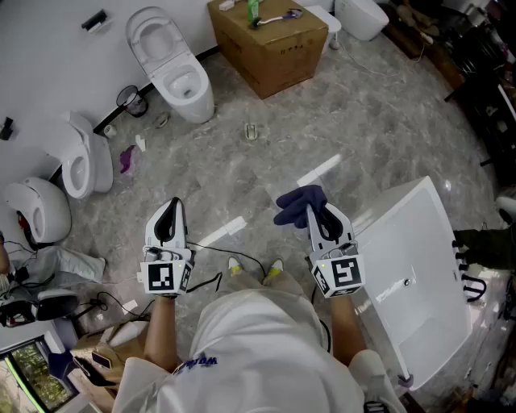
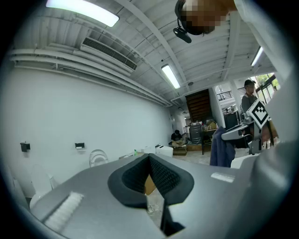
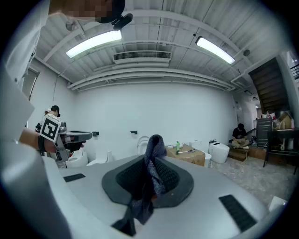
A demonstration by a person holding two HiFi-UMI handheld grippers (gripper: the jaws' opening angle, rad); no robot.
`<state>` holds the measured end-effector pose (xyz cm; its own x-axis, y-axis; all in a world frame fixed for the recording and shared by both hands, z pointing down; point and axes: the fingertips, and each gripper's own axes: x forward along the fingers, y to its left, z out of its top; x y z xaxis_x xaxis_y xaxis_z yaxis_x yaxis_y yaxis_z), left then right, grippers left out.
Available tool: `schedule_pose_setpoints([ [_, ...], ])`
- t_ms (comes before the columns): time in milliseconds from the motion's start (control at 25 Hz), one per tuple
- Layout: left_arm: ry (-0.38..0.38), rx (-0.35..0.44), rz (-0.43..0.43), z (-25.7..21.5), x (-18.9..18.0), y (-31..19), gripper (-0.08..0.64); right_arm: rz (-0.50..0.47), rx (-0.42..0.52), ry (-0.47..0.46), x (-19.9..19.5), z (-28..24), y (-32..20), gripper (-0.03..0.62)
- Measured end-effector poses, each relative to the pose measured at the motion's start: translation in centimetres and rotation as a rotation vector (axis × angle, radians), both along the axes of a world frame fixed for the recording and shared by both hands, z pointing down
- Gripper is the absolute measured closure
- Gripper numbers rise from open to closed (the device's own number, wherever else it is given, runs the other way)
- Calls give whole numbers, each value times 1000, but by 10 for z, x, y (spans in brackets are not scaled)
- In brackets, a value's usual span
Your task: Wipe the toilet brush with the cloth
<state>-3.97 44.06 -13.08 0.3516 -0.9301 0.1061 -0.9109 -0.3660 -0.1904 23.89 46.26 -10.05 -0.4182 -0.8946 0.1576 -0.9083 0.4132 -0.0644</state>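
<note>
A dark blue cloth point(image 1: 295, 207) hangs bunched from my right gripper point(image 1: 317, 210), whose jaws are shut on it. In the right gripper view the cloth point(image 3: 154, 161) drapes up and over between the black pads. My left gripper point(image 1: 171, 205) is level beside it, to the left, with its jaws together and nothing in them; its pads point(image 2: 163, 175) meet at the tip. The toilet brush point(image 1: 280, 17), white with a purple head, lies far ahead on top of a cardboard box point(image 1: 270, 48), and shows small in the right gripper view point(image 3: 187, 151). Both grippers are far from it.
A green bottle point(image 1: 253, 10) stands on the box. White toilets point(image 1: 176, 68) point(image 1: 85, 157) line the wall at left. A large white tub point(image 1: 411, 278) lies close at my right. Cables run over the marble floor by my feet. A person sits far off point(image 3: 240, 135).
</note>
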Motion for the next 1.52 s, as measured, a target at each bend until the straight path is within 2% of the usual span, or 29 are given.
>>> schedule_pose_setpoints([
  [120,7,-9,-14,3,21,4,558,-6,-8,12,21,10,2,546],
  [280,54,-46,-44,15,46,21,558,-49,-37,28,33,29,3,546],
  [400,31,-71,-14,21,77,36,558,-73,-51,14,42,37,9,546],
  [520,11,-88,19,25,92,45,558,-89,-37,5,43,36,18,546],
  [720,16,-108,45,26,104,42,558,-59,-37,-27,53,36,25,548],
  [920,10,-100,90,20,123,36,558,-11,-51,17,81,44,39,548],
  [1040,10,-104,105,20,127,33,558,9,-59,5,93,45,42,546],
  [1120,37,-109,121,19,129,32,558,21,-64,6,96,46,41,546],
  [1240,85,-114,130,22,127,28,558,27,-68,-6,91,47,32,546],
  [1320,78,-116,126,27,121,21,558,13,-69,-8,81,49,25,546],
  [1440,70,-117,127,36,105,1,558,-11,-64,48,66,54,7,546],
  [1520,76,-117,129,42,90,-18,558,8,-68,72,60,57,-14,546],
])
